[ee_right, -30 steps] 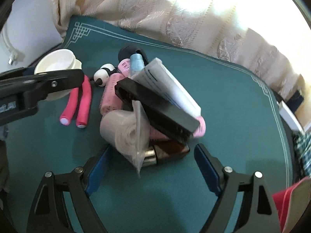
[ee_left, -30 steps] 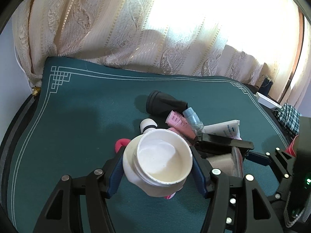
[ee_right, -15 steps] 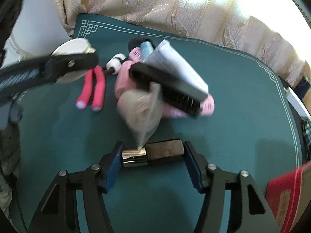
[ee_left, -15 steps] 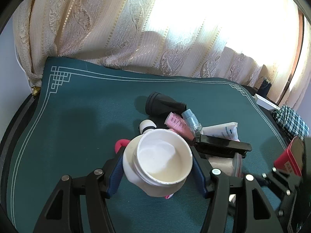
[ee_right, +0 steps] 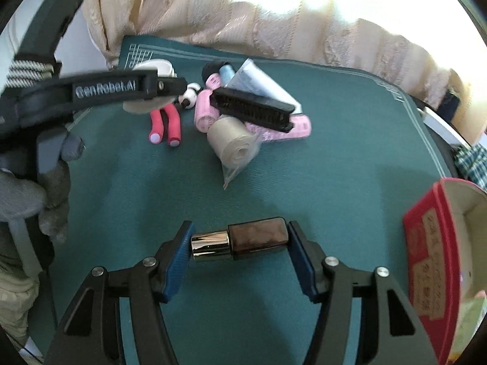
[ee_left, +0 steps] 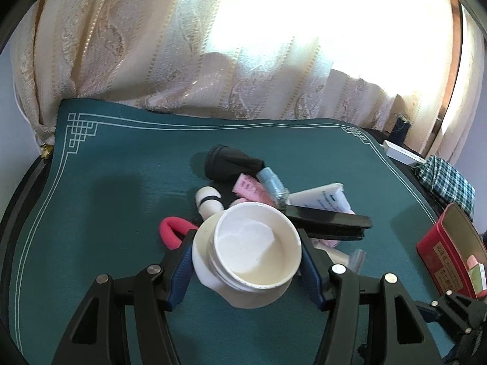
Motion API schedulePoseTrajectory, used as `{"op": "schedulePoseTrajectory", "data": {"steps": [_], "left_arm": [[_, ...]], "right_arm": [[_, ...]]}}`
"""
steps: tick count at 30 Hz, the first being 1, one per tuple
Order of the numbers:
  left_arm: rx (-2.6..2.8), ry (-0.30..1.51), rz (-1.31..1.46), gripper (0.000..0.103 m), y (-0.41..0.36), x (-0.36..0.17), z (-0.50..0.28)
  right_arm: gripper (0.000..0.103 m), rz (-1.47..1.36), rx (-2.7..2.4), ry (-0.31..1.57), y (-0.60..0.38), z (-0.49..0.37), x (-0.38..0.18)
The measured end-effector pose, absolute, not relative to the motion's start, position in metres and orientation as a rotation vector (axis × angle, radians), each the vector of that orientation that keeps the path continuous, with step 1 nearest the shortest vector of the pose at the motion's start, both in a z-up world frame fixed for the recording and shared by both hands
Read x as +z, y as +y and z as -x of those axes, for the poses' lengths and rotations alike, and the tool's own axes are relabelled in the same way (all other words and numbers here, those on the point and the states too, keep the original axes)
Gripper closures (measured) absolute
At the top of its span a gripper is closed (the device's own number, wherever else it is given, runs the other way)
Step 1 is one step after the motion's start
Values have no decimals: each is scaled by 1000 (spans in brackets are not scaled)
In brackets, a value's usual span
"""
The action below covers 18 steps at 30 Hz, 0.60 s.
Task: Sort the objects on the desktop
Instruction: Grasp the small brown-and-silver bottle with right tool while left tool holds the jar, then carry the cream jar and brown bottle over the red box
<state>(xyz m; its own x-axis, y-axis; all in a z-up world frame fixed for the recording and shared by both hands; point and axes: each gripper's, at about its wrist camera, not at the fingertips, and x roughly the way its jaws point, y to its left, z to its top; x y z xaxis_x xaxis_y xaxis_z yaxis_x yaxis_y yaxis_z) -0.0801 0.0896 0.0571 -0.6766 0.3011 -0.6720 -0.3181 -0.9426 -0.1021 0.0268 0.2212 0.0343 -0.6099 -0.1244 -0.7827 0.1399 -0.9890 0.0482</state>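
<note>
**Bottle gripped and clear of the pile, red box close by**

The right gripper [ee_right: 240, 240] clamps a small bottle [ee_right: 240, 240] end to end, silver cap against one pad and brown body against the other, above bare mat [ee_right: 334, 158] toward its near edge. Its jaws have just been closing, and the bottle now sits between them. The step in hand looks like carrying this piece away from the pile; the likely goal is the open red box [ee_right: 432, 261] at the mat's right edge, though that is a guess. The next move calls for a steady carry and a release inside the box wall.

The left gripper [ee_left: 246, 255] holds an open white jar [ee_left: 252, 252] by its sides, near the middle of the mat.

The jar hides most of the pink rollers [ee_right: 166, 124]. The brush [ee_right: 252, 109] covers the tube [ee_right: 261, 85] and curlers [ee_right: 207, 112]. The box is cut off at the frame, and its contents are unclear.
</note>
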Motion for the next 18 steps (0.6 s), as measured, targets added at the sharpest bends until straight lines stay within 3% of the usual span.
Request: {"op": "schedulePoseTrajectory", "data": {"steps": [18], "left_arm": [[2541, 90, 994, 40, 111, 59, 58]], "right_arm": [[38, -1138, -3118, -314, 333, -106, 106]]}}
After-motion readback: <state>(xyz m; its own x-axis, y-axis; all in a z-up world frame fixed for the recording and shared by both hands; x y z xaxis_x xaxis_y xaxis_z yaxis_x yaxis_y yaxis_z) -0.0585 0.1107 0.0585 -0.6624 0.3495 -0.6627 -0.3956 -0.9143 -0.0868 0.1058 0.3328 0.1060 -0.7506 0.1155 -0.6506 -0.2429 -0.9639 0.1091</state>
